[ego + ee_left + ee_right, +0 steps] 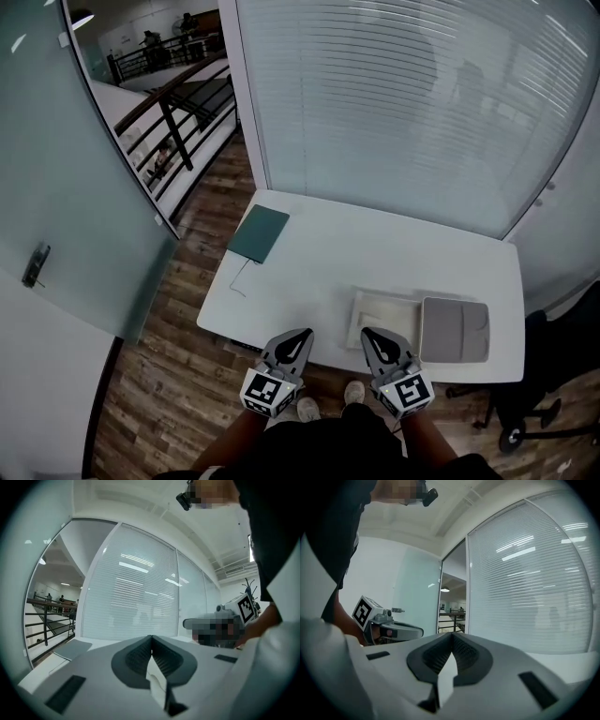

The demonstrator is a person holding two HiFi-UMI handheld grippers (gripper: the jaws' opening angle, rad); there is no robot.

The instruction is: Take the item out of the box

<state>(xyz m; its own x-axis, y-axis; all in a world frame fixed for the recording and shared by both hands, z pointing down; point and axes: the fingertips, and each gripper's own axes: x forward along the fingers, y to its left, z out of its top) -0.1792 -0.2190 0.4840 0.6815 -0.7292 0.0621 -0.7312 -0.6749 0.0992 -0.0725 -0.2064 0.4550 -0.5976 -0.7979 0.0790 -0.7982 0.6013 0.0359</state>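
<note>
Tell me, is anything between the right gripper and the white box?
Nothing visible is. The right gripper, jaws shut, hovers by the near edge of the shallow white box; a flat grey rectangular panel lies at the box's right side, not between them.

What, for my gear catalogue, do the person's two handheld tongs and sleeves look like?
The left tongs and right tongs match. Both are pale grey wedge-shaped shells tapering to a point, with dark ribbed pads lining the inner faces. Each carries a white cube printed with black square markers at its rear. No cables show. The person wears a black top, and the forearms are uncovered.
</note>
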